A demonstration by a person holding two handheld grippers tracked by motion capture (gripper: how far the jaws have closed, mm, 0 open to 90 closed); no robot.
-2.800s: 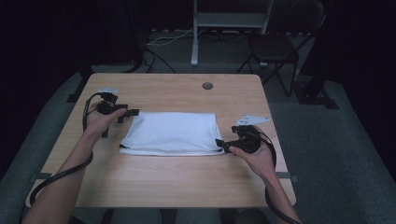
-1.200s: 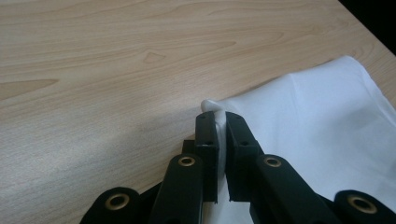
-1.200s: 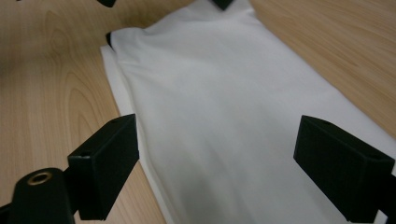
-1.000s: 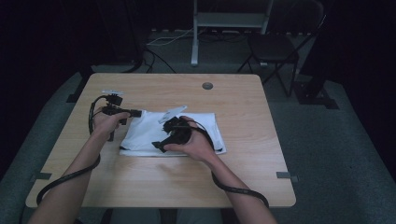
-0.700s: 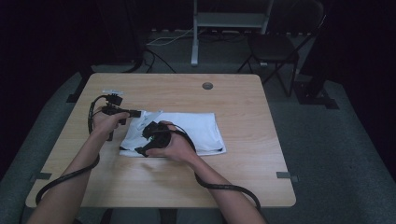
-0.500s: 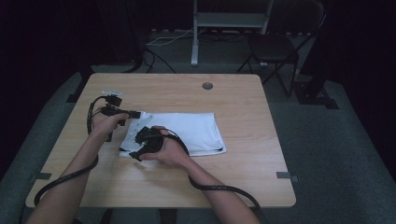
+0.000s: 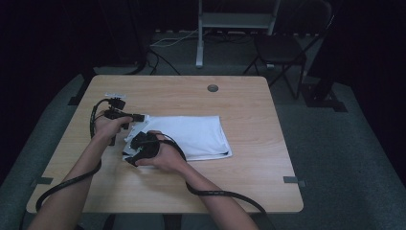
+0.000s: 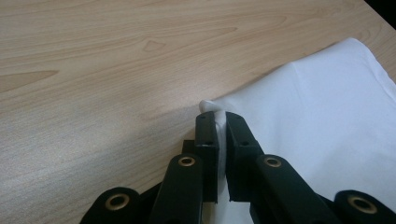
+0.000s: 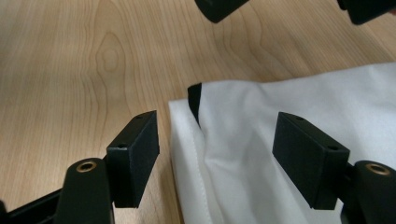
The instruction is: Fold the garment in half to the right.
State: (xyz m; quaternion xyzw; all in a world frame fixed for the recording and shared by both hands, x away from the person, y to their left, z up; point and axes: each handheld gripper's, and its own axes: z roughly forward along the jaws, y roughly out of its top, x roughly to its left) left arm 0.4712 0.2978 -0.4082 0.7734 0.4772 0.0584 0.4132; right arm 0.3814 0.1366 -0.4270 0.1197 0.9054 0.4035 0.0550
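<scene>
- Since the earliest frame the right gripper (image 7: 130, 158) has crossed from the table's right edge to the near left corner of the white cloth (image 7: 189, 136); the cloth's right half, spread flat before, now lies folded over toward the left, and the bundle is narrower.
- Right gripper, nearest the viewer: its jaws have just been closing but stand apart, one on each side of the cloth's corner (image 9: 205, 140); the pads press on nothing in the right gripper view.
- Cloth, near corner: white fabric with a stitched hem, a soft crease, and a small dark patch at the corner's tip (image 9: 194, 100).
- Cloth, overall: a folded white rectangle lying flat on the wooden table (image 7: 249, 182), left of centre, with its right edge square and layered.
- Left gripper (image 7: 136, 117), farther back: its jaws are pinched tight on a tuck of the cloth's far left edge (image 8: 221, 135), which bulges white just past the pad tips.
- No container stands on the table; a small round grommet (image 7: 212, 88) sits in the far part of the tabletop.
- Beyond the table: a folding chair (image 7: 280, 48) on the dark floor.
</scene>
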